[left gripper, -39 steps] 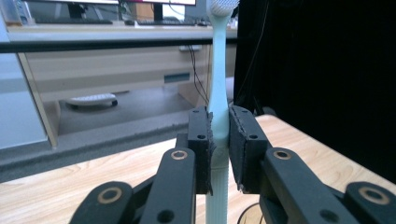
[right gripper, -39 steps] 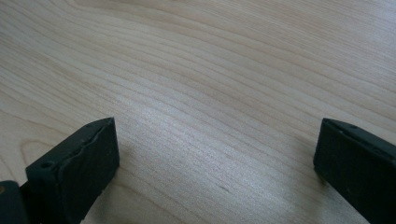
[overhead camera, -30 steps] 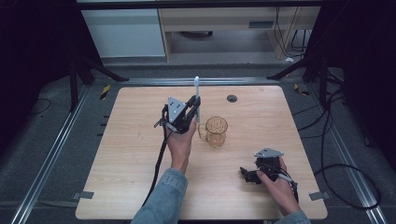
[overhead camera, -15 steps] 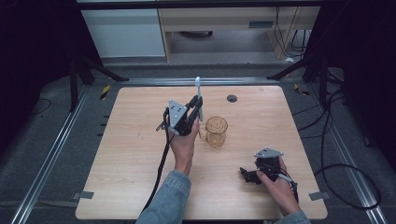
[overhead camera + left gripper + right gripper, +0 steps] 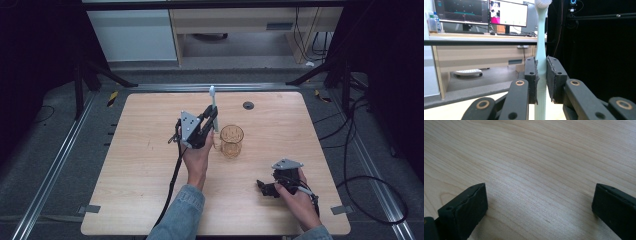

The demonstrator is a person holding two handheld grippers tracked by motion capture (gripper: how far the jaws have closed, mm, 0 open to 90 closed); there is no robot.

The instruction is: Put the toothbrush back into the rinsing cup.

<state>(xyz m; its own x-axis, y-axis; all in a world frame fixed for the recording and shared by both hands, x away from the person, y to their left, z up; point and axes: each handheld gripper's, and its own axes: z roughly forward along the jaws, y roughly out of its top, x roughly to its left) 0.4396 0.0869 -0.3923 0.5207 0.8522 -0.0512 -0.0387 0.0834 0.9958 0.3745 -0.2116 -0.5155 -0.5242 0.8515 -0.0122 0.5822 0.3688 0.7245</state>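
High view: a pale wooden table [image 5: 125, 190] is seen on a grey floor, edged by metal rails, with a cabinet and a desk behind. A toothbrush [image 5: 213, 107] is gripped upright in the left gripper [image 5: 210, 120], raised above the table just beside an amber glass cup [image 5: 232, 141] standing mid-table. A small dark disc [image 5: 248, 105] lies beyond the cup. The right gripper [image 5: 264, 187] is rested near the front edge, jaws spread wide over bare wood. Monitors [image 5: 507, 13] are seen behind; no writing can be read.
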